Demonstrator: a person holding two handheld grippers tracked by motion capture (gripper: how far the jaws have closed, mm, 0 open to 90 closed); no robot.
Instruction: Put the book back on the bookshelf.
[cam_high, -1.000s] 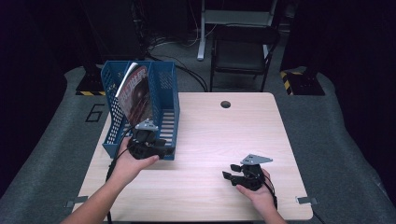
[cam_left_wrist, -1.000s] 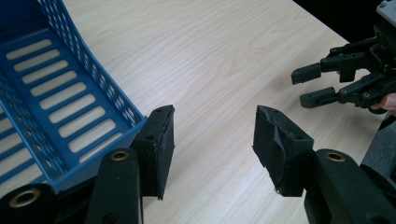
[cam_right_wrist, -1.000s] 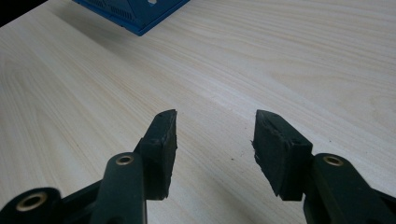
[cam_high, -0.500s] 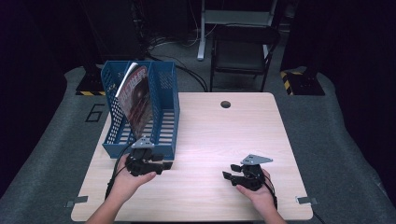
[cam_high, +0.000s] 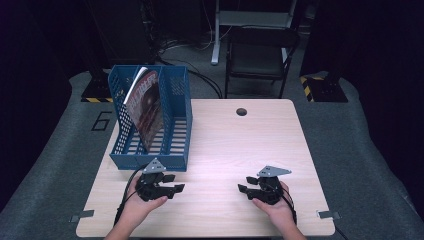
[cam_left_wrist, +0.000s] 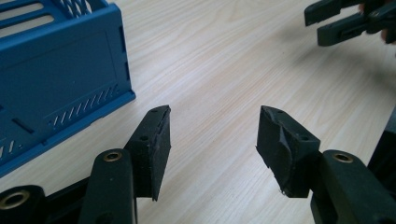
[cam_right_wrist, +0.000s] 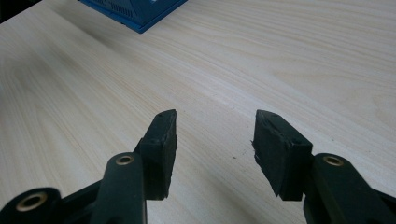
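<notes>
Right now your left gripper (cam_high: 176, 188) rests open and empty near the desk's (cam_high: 230, 150) front left edge, your right gripper (cam_high: 244, 186) likewise at front right; the blue rack (cam_high: 172, 127) lies just beyond your left, magazine (cam_high: 146, 107) upright inside, left hand nearer

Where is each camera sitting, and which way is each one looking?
High view: above the person's side, looking forward and down on the table, blue file rack, magazine; both hands, left gripper, right gripper.
Left gripper view: rides the left gripper, looking along its open jaws across the table at the rack and the right gripper.
Right gripper view: rides the right gripper, looking along open jaws over the tabletop.
Shared: both gripper views catch the rack.
</notes>
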